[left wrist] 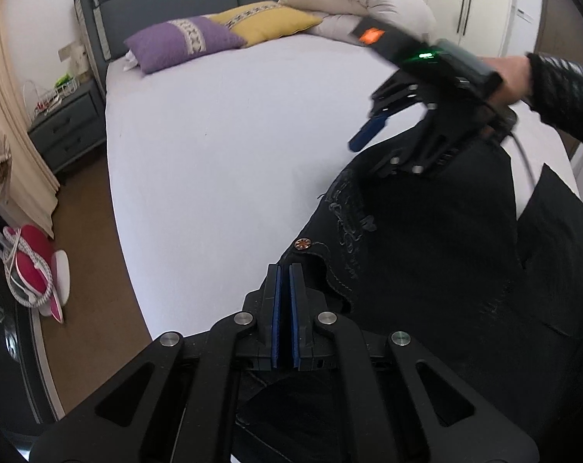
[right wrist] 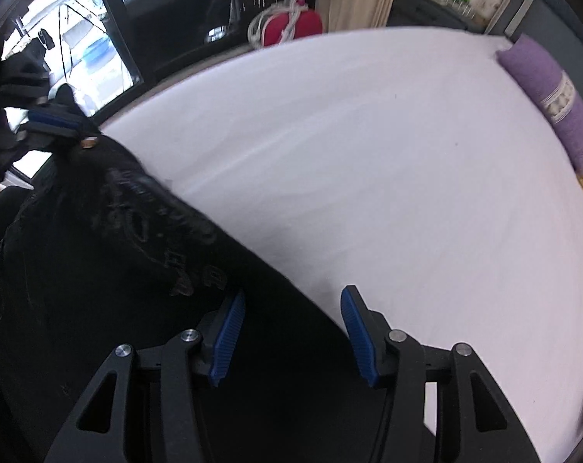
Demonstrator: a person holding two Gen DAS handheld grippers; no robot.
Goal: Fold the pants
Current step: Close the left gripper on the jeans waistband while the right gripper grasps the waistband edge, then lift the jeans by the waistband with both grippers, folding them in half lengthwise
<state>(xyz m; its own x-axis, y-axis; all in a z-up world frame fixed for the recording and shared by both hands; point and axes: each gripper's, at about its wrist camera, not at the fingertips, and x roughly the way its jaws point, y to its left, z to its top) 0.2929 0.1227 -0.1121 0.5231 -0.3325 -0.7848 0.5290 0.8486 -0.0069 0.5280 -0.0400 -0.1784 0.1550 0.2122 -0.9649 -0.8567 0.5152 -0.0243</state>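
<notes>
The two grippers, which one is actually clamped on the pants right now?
The left gripper: its blue pads are pressed together on the waistband of the black pants, by the button. The right gripper hangs open, pads spread over the fabric.

Black linkage, blue ribbed fingers (right wrist: 227, 337), quilted black sleeve (left wrist: 565, 92).
</notes>
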